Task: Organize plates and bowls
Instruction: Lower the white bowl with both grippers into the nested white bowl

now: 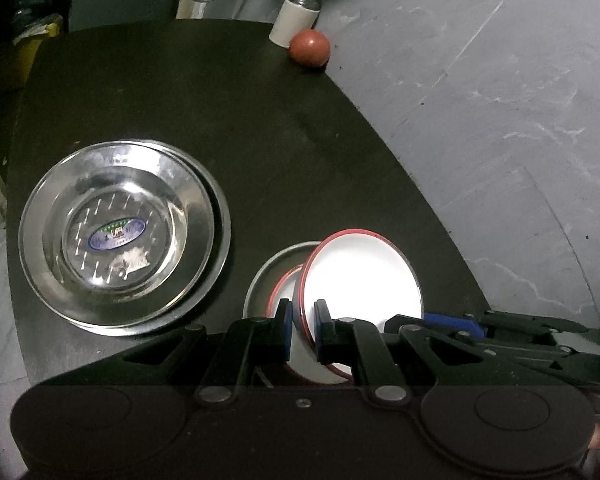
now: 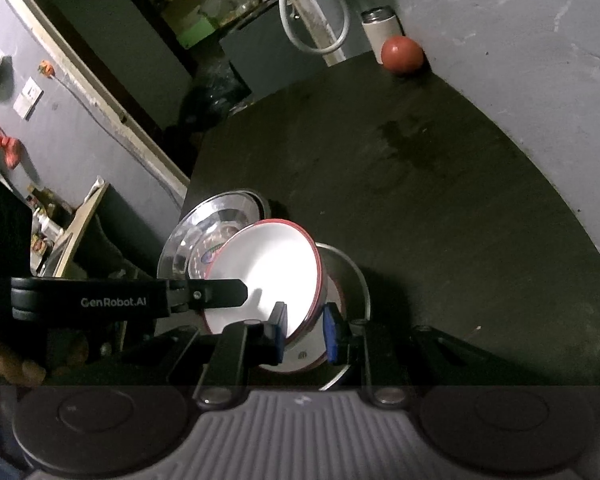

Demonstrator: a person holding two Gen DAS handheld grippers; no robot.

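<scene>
On the dark table (image 1: 260, 120), both claws (image 1: 303, 330) (image 2: 303, 330) clench one white bowl (image 1: 364, 276); two steel plates (image 1: 124, 232) nearby.

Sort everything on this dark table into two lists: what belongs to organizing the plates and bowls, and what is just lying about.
Belongs to the job:
- white bowl with red rim, pinched by both the left tool and the right tool
- second red-rimmed bowl beneath it
- grey plate under those bowls
- stacked steel plates

Lying about:
- red ball
- white cylindrical container
- white hose
</scene>
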